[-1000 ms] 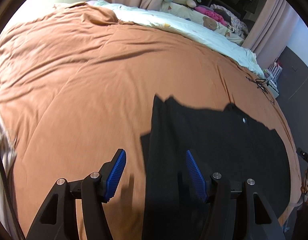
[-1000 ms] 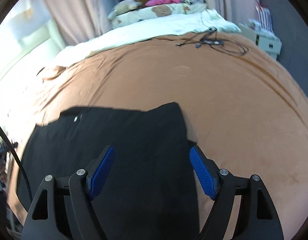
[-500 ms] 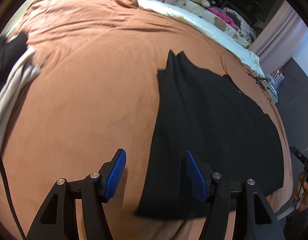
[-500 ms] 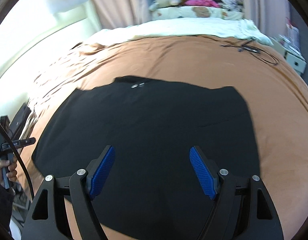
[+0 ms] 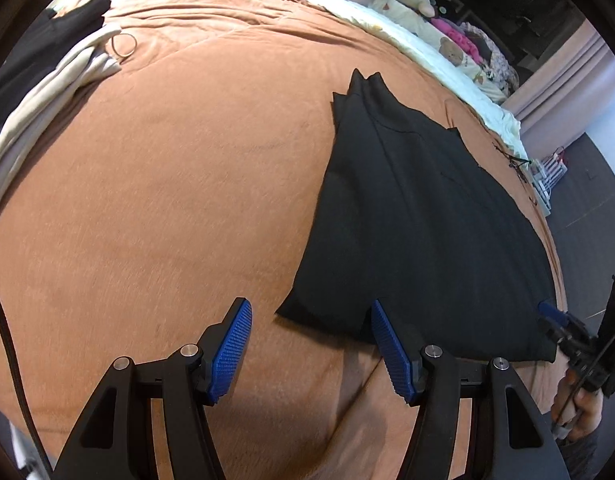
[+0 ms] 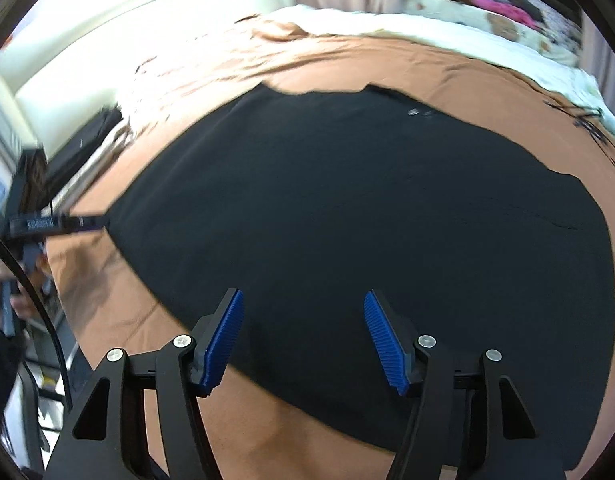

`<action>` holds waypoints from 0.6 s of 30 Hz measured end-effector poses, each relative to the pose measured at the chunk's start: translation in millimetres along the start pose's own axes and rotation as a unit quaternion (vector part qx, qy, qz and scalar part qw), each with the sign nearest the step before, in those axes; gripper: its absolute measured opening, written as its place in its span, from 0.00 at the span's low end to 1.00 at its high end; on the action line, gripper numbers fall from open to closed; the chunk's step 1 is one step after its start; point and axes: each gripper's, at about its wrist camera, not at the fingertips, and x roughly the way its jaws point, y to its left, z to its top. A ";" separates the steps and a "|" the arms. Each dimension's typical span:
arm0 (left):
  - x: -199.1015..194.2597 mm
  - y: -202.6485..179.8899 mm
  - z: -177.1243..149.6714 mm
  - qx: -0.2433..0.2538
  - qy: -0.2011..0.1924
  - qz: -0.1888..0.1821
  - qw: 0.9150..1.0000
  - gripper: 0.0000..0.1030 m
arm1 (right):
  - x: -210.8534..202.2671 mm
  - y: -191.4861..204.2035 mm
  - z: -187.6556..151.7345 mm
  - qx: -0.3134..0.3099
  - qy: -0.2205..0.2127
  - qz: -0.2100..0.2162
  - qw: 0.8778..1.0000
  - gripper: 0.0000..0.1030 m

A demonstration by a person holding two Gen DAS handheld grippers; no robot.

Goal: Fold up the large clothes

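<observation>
A large black garment [image 5: 419, 216] lies flat on the orange bedspread [image 5: 167, 200]. My left gripper [image 5: 309, 312] hovers open over the garment's near left corner, whose tip shows between the fingers without touching the pads. In the right wrist view the garment [image 6: 367, 208] fills the middle. My right gripper [image 6: 302, 300] hangs above its near edge with its jaws closing; the cloth lies below them and the pads press on nothing. The other view shows each gripper at its edge: the right gripper [image 5: 551, 314] in a hand, the left gripper [image 6: 99, 222] blurred.
Folded beige and black clothes [image 5: 55, 76] are stacked at the bed's far left, with a thin ring [image 5: 124, 45] beside them. A white sheet with plush toys [image 5: 447, 44] lies at the back. Dark cables [image 5: 515, 160] trail near the right edge. The bedspread drops off close below both grippers.
Both grippers have swept back toward the garment's near edge, the left to its left corner, the right to the middle of the hem. The right jaws have narrowed a little.
</observation>
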 end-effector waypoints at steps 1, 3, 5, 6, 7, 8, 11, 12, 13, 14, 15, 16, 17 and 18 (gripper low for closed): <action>-0.5 0.4 -1.7 -0.001 0.000 0.000 1.000 0.62 | 7.4 0.8 -1.3 -0.007 0.009 -0.004 1.000 0.55; -1.8 1.6 -3.6 -0.003 0.000 0.000 1.000 0.62 | 17.8 0.9 -0.1 -0.016 0.019 -0.023 0.999 0.54; -2.4 1.7 -4.4 -0.004 -0.001 -0.001 1.000 0.62 | 30.0 -2.1 2.2 -0.017 0.024 -0.045 0.999 0.54; -2.6 1.5 -4.9 -0.005 -0.001 -0.002 1.000 0.62 | 33.5 -7.2 3.2 -0.014 0.025 -0.053 0.998 0.54; -2.8 1.3 -5.0 -0.006 0.000 -0.005 1.000 0.62 | 36.0 -11.9 4.1 -0.010 0.027 -0.060 0.998 0.54; -2.8 1.2 -5.3 -0.008 0.000 -0.007 1.000 0.62 | 38.9 -19.9 5.8 -0.002 0.028 -0.070 0.997 0.54; -4.6 2.5 -6.2 -0.030 0.002 -0.031 0.999 0.62 | 44.8 -41.4 10.1 0.026 0.030 -0.091 0.995 0.54; -4.7 2.9 -6.3 -0.037 0.002 -0.042 0.998 0.62 | 43.9 -49.8 11.1 0.035 0.030 -0.096 0.994 0.54; -4.3 3.5 -6.1 -0.045 0.003 -0.052 0.998 0.62 | 43.6 -57.1 12.0 0.043 0.030 -0.104 0.993 0.54; -3.0 4.2 -5.9 -0.053 0.005 -0.060 0.997 0.62 | 43.9 -64.3 12.8 0.051 0.030 -0.111 0.992 0.54; -1.7 4.3 -5.3 -0.059 0.008 -0.066 0.996 0.62 | 43.6 -69.1 12.8 0.056 0.030 -0.113 0.992 0.54; 0.3 4.8 -5.1 -0.066 0.012 -0.073 0.995 0.62 | 43.3 -73.5 12.6 0.059 0.029 -0.114 0.991 0.53; 2.6 5.0 -5.0 -0.072 0.017 -0.082 0.994 0.62 | 42.8 -77.3 12.1 0.061 0.029 -0.114 0.991 0.53; 4.4 4.5 -4.8 -0.076 0.020 -0.091 0.993 0.62 | 42.7 -79.5 11.7 0.062 0.028 -0.116 0.991 0.53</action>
